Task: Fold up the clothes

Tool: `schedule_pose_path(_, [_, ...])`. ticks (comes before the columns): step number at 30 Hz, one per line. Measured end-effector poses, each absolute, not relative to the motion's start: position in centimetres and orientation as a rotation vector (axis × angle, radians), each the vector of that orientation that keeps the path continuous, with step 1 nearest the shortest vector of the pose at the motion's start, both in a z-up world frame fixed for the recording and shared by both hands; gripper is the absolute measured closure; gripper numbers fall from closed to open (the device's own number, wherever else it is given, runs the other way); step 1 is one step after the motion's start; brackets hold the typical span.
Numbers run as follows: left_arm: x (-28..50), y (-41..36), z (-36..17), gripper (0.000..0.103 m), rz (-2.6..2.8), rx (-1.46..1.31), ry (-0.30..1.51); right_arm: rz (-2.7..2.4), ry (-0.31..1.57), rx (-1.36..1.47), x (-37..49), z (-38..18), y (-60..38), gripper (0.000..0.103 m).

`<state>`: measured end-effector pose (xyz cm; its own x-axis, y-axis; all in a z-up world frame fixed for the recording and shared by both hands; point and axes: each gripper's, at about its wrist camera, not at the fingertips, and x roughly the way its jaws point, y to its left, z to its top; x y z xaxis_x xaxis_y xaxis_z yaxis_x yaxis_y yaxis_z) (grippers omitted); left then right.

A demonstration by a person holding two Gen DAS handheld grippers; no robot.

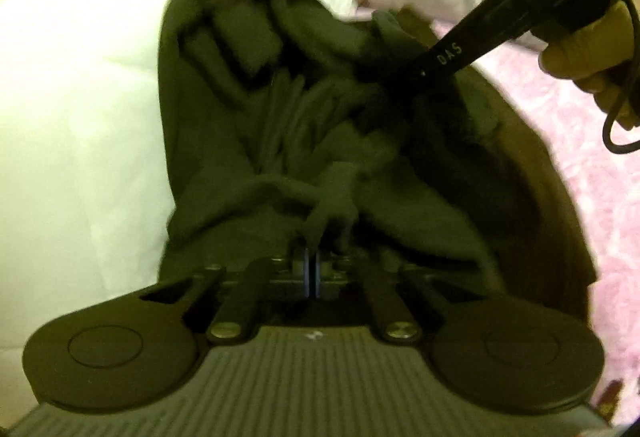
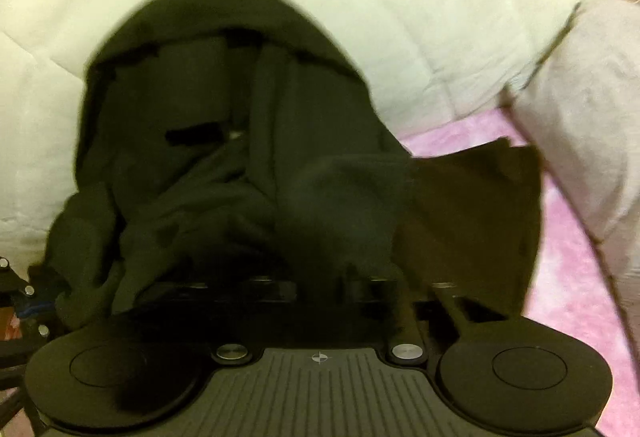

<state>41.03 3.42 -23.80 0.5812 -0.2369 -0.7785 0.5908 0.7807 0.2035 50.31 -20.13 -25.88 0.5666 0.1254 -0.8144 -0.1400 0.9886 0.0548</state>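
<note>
A dark olive garment (image 1: 260, 117) lies crumpled on the bed. My left gripper (image 1: 312, 261) is shut, its pads pinching a ridge of this cloth that rises just in front of them. The right gripper (image 1: 416, 77) comes in from the upper right, held by a hand (image 1: 580, 57), and its tip is sunk in the bunched fabric. In the right wrist view the same garment (image 2: 240, 177) drapes over the right gripper (image 2: 370, 285). Its fingers stand close together with cloth gathered at them, and the tips are hidden.
A white quilt (image 1: 80, 77) (image 2: 400, 17) lies behind and left of the garment. A fluffy pink blanket (image 1: 580, 197) (image 2: 568, 297) covers the right side. On it lie a brown cloth (image 2: 472, 217) and a pale grey cloth (image 2: 580, 117).
</note>
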Motion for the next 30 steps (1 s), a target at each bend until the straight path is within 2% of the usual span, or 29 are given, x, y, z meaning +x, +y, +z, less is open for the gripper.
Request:
schedule_pose_path(3, [38.1, 2.7, -20.7, 0.103, -0.544, 0.493, 0.746, 0.100, 0.900, 0.064, 46.2, -22.0, -23.1, 0.088])
schedule_pose_path(7, [30.8, 0.0, -15.7, 0.103, -0.679, 0.526, 0.665, 0.015, 0.823, 0.162, 36.1, -16.5, -29.2, 0.091])
schedule_pose_path(14, [12.7, -7.6, -10.8, 0.103, -0.963, 0.482, 0.622, -0.190, 0.773, 0.189, 10.0, -11.9, -39.2, 0.096])
schedule_pose_path(20, [-3.9, -16.0, -9.8, 0.103, -1.295, 0.471, 0.650, -0.511, 0.784, 0.224, -14.0, -10.2, -47.8, 0.097])
schedule_pose_path(23, [-10.4, -19.7, -10.6, 0.102, -1.507, 0.480, 0.727, -0.709, 0.814, 0.236, -25.0, -9.3, -50.1, 0.096])
schedule_pose_path(26, [-15.0, -22.7, -12.7, 0.094, -1.642, 0.577, 0.802, -0.897, 0.868, 0.290, -34.3, -9.8, -51.7, 0.096])
schedule_pose_path(27, [-16.3, -23.6, -13.4, 0.081, -1.678, 0.609, 0.824, -0.952, 0.892, 0.321, -36.8, -10.3, -52.1, 0.096])
schedule_pose_path(28, [-16.9, -24.1, -14.1, 0.076, -1.691, 0.639, 0.836, -0.991, 0.922, 0.342, -38.6, -11.0, -52.2, 0.092])
schedule_pose_path(29, [-17.6, -24.4, -14.7, 0.071, -1.700, 0.664, 0.848, -1.026, 0.954, 0.360, -40.2, -11.8, -52.1, 0.082])
schedule_pose_path(30, [-18.1, -24.3, -15.2, 0.069, -1.698, 0.679, 0.859, -1.057, 0.973, 0.365, -41.3, -12.5, -51.7, 0.058])
